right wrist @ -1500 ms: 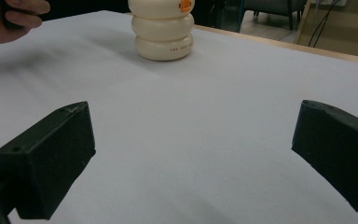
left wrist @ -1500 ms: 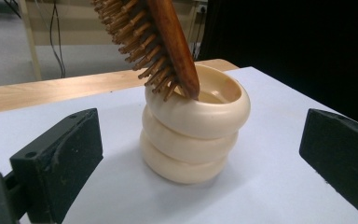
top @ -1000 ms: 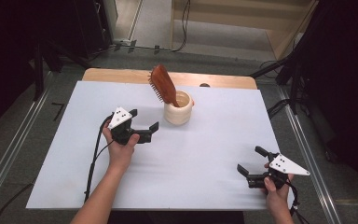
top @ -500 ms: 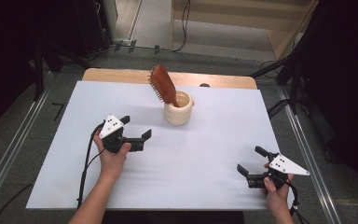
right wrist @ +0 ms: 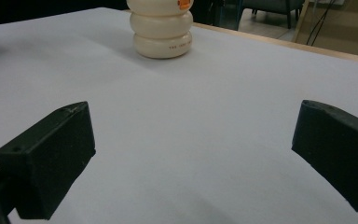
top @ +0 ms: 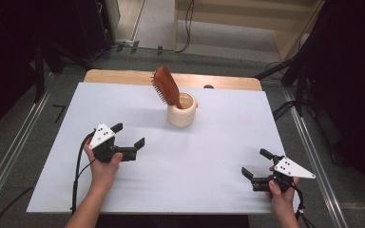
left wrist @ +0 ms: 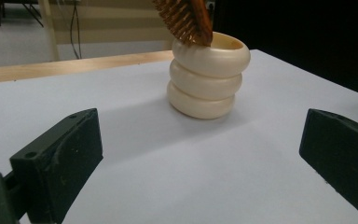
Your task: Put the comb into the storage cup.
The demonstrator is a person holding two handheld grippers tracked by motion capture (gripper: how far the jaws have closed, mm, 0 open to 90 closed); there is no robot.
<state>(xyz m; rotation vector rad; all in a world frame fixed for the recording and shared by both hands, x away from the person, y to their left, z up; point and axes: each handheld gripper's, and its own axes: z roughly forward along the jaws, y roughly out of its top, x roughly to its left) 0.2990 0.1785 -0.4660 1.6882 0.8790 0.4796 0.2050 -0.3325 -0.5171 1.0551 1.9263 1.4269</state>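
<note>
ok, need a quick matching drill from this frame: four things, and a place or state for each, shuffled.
Things:
1. brush
2. cup
3. left gripper
4. right gripper

Places or states:
A. open, near right corner of the table
B. cream, ribbed, standing mid-table
C. leaning bristle end up in the cup
D. open, left of the cup

Pairs: 1-C, 2-B, 3-D, 4-A

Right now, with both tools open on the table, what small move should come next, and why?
Probably ease the left tool forward toward the cream holder. Its jaws stand open and point at the holder, nearer to it than the right tool, which rests open at the table's near right corner. The brown hairbrush stands tilted in the holder, bristle head up, free to grip.
</note>
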